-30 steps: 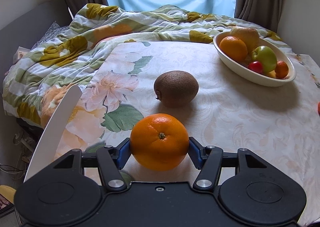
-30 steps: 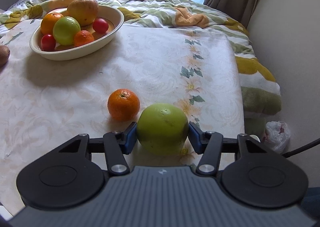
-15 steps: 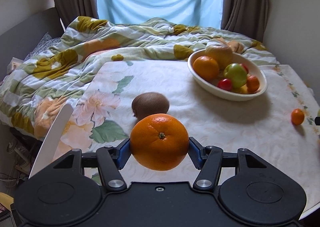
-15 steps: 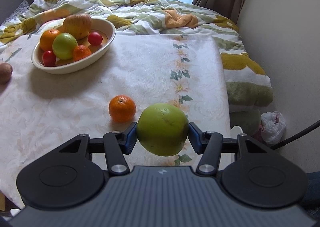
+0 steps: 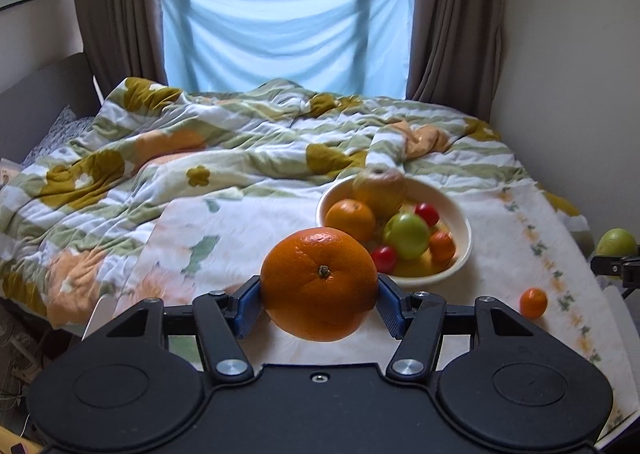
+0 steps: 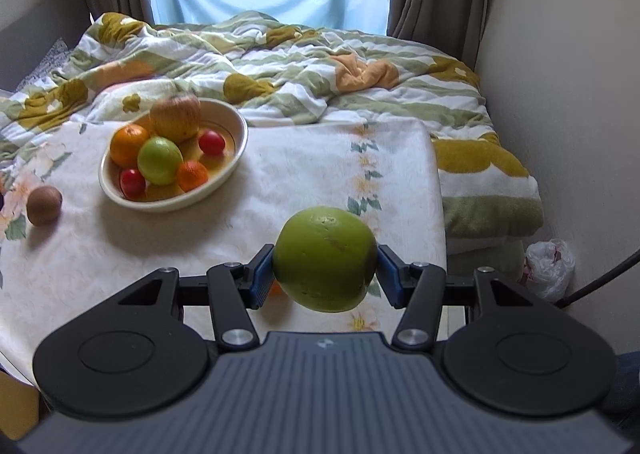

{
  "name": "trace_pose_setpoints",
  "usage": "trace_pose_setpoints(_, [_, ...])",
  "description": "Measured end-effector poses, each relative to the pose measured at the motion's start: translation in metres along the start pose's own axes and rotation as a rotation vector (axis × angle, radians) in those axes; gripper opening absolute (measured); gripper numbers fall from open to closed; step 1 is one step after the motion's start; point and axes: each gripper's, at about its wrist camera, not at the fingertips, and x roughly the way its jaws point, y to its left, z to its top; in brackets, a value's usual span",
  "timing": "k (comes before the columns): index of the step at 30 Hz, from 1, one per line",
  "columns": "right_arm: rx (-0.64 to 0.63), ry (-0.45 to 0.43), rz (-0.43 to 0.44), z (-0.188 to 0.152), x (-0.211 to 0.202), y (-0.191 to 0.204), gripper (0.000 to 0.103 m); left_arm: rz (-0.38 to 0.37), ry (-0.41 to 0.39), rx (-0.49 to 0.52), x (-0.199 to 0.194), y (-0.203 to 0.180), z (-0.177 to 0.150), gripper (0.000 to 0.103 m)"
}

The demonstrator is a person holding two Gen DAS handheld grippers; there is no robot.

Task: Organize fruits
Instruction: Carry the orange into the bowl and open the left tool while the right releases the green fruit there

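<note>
Bedroom scene: floral tablecloth (image 6: 312, 174) over a table, rumpled quilt (image 5: 240, 142) and curtained window behind.

Left gripper (image 5: 318, 296) is clamped on a large orange (image 5: 319, 283), held clear of the cloth; pads are pressed at its 3 and 9 o'clock sides. Right gripper (image 6: 325, 268) is clamped on a green fruit (image 6: 325, 259), likewise off the cloth.

Both fruits are judged firm, round and moderately heavy. Peel is somewhat slick, so rolling out of the pads is possible. Grip across the widest girth looks correct, and hard squeezing would bruise.

Cream bowl (image 6: 236, 126) sits at about 10 o'clock in the right view. It is already loaded: a russet apple (image 6: 176, 116), an orange, a green apple (image 6: 160, 160), two small red fruits and a small mandarin. Free room is seen mostly toward the bowl's 3 o'clock rim.

Left loose on the cloth: a kiwi (image 6: 44, 205) just left of the bowl, and a small tangerine (image 5: 533, 303) at 3 o'clock in the left view.
</note>
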Motion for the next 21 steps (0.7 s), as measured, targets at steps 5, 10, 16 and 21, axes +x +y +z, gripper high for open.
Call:
trace_pose_setpoints(5, [-0.015, -0.026, 0.027, 0.02, -0.003, 0.004, 0.069, -0.03, -0.025, 0.026, 0.01, -0.013, 0.024, 0.064])
trace_pose_setpoints(10, [-0.007, -0.049, 0.046, 0.04, 0.0, 0.006, 0.069, -0.071, -0.025, 0.054, 0.033, -0.027, 0.046, 0.064])
trace_pose_setpoints(16, [0.013, -0.062, 0.053, 0.065, 0.013, 0.01, 0.069, -0.129, -0.005, 0.102, 0.071, -0.049, 0.069, 0.064])
trace_pose_setpoints(21, [0.022, -0.053, 0.053, 0.086, 0.035, 0.013, 0.069, -0.16, 0.032, 0.166, 0.108, -0.069, 0.082, 0.064])
